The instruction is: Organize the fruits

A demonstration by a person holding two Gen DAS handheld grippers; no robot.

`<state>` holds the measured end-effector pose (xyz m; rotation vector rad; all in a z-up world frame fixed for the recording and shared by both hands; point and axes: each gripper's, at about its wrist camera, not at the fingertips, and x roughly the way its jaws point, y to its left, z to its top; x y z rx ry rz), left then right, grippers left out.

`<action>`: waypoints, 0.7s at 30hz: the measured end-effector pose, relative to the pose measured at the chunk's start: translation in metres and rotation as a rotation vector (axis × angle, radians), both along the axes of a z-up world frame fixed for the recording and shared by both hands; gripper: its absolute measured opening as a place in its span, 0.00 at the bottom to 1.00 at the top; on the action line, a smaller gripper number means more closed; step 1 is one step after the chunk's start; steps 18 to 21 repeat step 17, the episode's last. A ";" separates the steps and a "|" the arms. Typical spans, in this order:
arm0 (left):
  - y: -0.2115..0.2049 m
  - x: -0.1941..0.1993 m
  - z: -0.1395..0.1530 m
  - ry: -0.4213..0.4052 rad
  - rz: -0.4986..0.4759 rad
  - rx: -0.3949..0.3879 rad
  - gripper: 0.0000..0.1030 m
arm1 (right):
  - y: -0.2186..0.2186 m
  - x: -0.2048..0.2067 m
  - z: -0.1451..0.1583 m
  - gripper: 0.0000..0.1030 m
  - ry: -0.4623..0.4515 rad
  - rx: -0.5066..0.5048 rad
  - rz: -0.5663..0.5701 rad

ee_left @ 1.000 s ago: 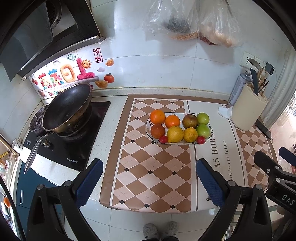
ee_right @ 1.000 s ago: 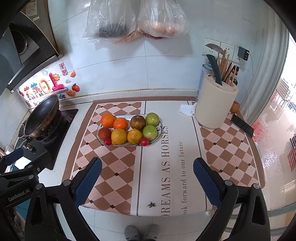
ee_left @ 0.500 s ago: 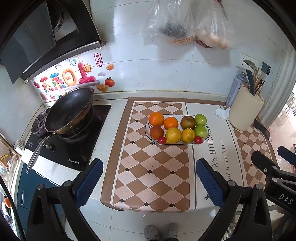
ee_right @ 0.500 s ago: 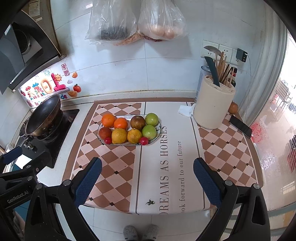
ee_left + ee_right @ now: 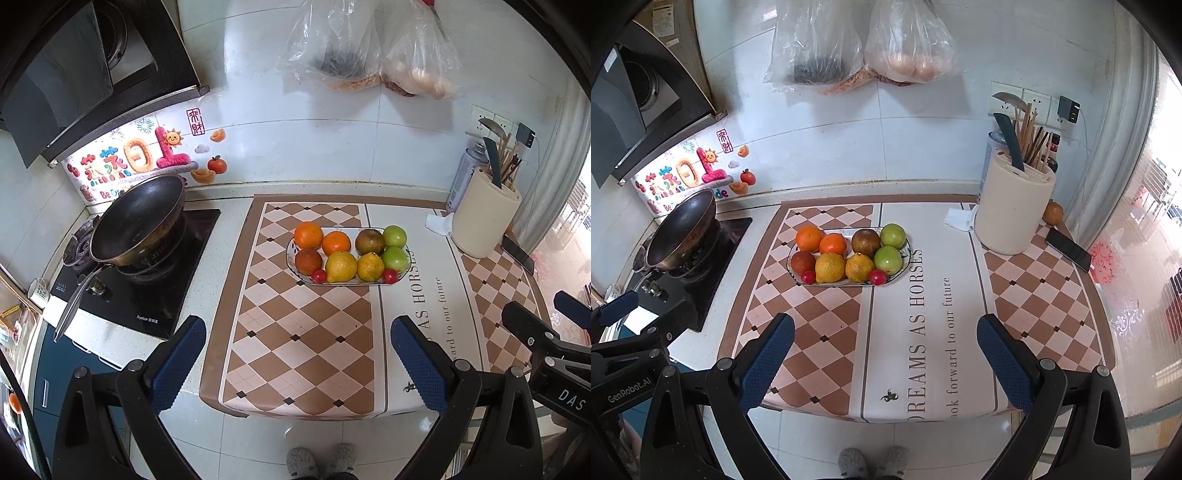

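Observation:
A white plate [image 5: 405,272] [image 5: 903,263] sits mid-counter on a checkered mat, holding two oranges [image 5: 308,235] [image 5: 809,238], two yellow citrus [image 5: 341,266] [image 5: 830,267], two green apples [image 5: 394,236] [image 5: 892,235], dark brown fruits [image 5: 369,242] [image 5: 865,240] and two small red fruits [image 5: 318,275] [image 5: 877,276]. My left gripper [image 5: 298,354] is open and empty, held back over the counter's front edge. My right gripper [image 5: 885,350] is open and empty, also near the front edge, well short of the plate.
A black wok [image 5: 138,221] sits on the stove at left. A cream utensil holder [image 5: 1014,208] with knives, a phone [image 5: 1068,249], a tissue [image 5: 958,218] and a loose orange fruit [image 5: 1052,213] stand at the right. Plastic bags [image 5: 857,40] hang on the wall.
Both grippers have pulled back and risen from the counter, so the plate looks smaller and farther. Both stay open. The fruits have not moved.

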<state>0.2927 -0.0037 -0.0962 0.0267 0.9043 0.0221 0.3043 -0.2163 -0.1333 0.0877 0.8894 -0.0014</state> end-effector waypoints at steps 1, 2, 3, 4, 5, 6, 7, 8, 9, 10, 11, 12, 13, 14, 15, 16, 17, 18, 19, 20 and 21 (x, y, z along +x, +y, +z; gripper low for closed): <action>0.000 -0.001 0.001 -0.001 -0.001 0.001 1.00 | -0.001 0.000 0.000 0.98 -0.001 0.001 0.001; -0.001 -0.002 0.001 -0.003 -0.002 0.001 1.00 | -0.001 -0.001 0.001 0.98 -0.001 0.003 0.001; -0.001 -0.003 0.001 -0.004 -0.002 0.002 1.00 | -0.002 -0.002 0.001 0.98 -0.001 0.002 0.001; -0.002 -0.004 0.002 -0.005 -0.003 0.002 1.00 | -0.002 -0.003 0.001 0.98 -0.002 0.000 0.000; -0.001 -0.003 0.001 -0.003 -0.002 0.001 1.00 | -0.003 -0.004 0.001 0.98 -0.002 0.001 -0.001; -0.002 -0.003 0.001 -0.004 -0.002 0.001 1.00 | -0.003 -0.004 0.001 0.98 -0.002 0.004 0.000; -0.002 -0.003 0.001 -0.004 -0.001 0.001 1.00 | -0.003 -0.005 0.001 0.98 -0.002 0.004 -0.002; -0.002 -0.005 0.002 -0.007 -0.002 0.001 1.00 | -0.004 -0.006 0.002 0.98 -0.003 0.004 -0.002; -0.003 -0.006 0.003 -0.009 -0.004 0.002 1.00 | -0.005 -0.008 0.001 0.98 -0.004 0.006 -0.003; -0.004 -0.007 0.003 -0.009 -0.005 0.003 1.00 | -0.005 -0.008 0.001 0.98 -0.003 0.009 -0.003; -0.004 -0.008 0.004 -0.010 -0.007 0.004 1.00 | -0.006 -0.010 0.002 0.98 -0.005 0.010 -0.004; -0.005 -0.009 0.004 -0.014 -0.009 0.005 1.00 | -0.006 -0.011 0.002 0.98 -0.006 0.010 -0.005; -0.006 -0.011 0.005 -0.019 -0.010 0.007 1.00 | -0.007 -0.012 0.003 0.98 -0.007 0.010 -0.004; -0.007 -0.012 0.006 -0.021 -0.009 0.008 1.00 | -0.007 -0.012 0.003 0.98 -0.007 0.011 -0.004; -0.007 -0.013 0.007 -0.021 -0.009 0.006 1.00 | -0.007 -0.013 0.003 0.98 -0.008 0.011 -0.003; -0.006 -0.014 0.007 -0.020 -0.008 0.001 1.00 | -0.007 -0.014 0.004 0.98 -0.009 0.010 -0.003; -0.006 -0.014 0.007 -0.021 -0.007 -0.002 1.00 | -0.008 -0.014 0.004 0.98 -0.010 0.010 -0.003; -0.006 -0.014 0.007 -0.021 -0.007 -0.002 1.00 | -0.008 -0.014 0.004 0.98 -0.010 0.010 -0.003; -0.006 -0.014 0.007 -0.021 -0.007 -0.002 1.00 | -0.008 -0.014 0.004 0.98 -0.010 0.010 -0.003; -0.006 -0.014 0.007 -0.021 -0.007 -0.002 1.00 | -0.008 -0.014 0.004 0.98 -0.010 0.010 -0.003; -0.006 -0.014 0.007 -0.021 -0.007 -0.002 1.00 | -0.008 -0.014 0.004 0.98 -0.010 0.010 -0.003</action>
